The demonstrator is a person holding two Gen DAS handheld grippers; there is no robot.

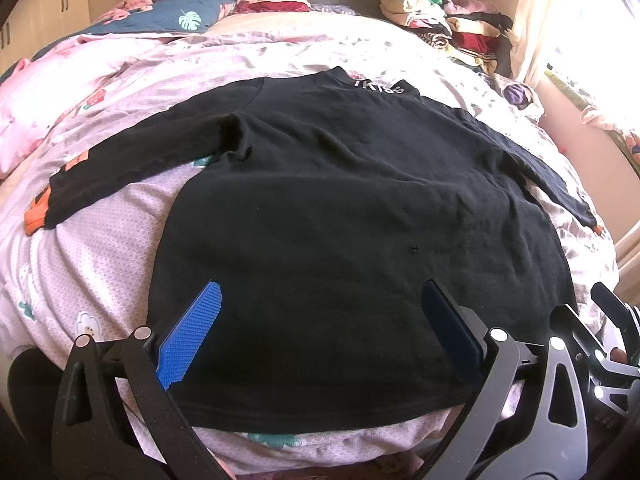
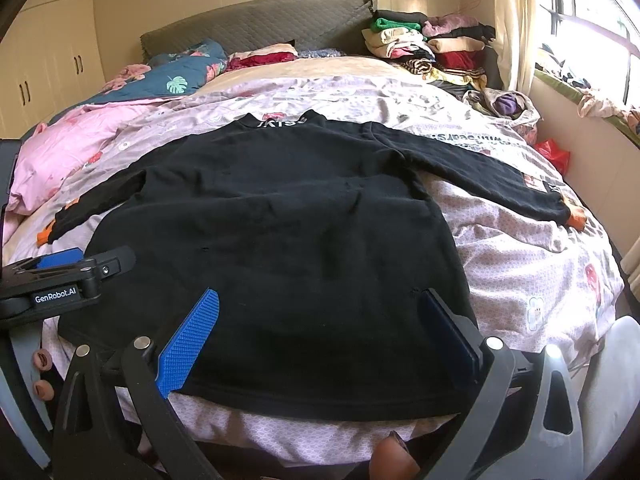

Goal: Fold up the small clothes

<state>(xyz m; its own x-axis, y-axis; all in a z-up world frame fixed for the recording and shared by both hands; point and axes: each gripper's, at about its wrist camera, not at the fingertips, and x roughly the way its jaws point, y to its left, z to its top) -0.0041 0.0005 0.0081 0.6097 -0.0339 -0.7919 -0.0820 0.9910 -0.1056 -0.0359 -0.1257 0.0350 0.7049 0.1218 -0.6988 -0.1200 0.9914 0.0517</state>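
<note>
A black long-sleeved top (image 1: pixel 320 208) (image 2: pixel 280 240) lies spread flat on the bed, collar with white lettering at the far end, both sleeves stretched out sideways with orange cuffs. My left gripper (image 1: pixel 320 296) hovers open over the hem near the bed's front edge, nothing between its blue pads. My right gripper (image 2: pixel 320 300) also stands open over the hem, further to the right. In the right wrist view the left gripper (image 2: pixel 76 264) shows from the side at the left edge.
The pink patterned bedspread (image 1: pixel 100 240) (image 2: pixel 520 260) covers the bed. A pile of folded clothes (image 1: pixel 448 28) (image 2: pixel 432 44) sits at the far right by the headboard. A blue floral quilt (image 2: pixel 176 72) and pink pillow (image 1: pixel 24 120) lie at left. A red bag (image 2: pixel 554 152) sits right.
</note>
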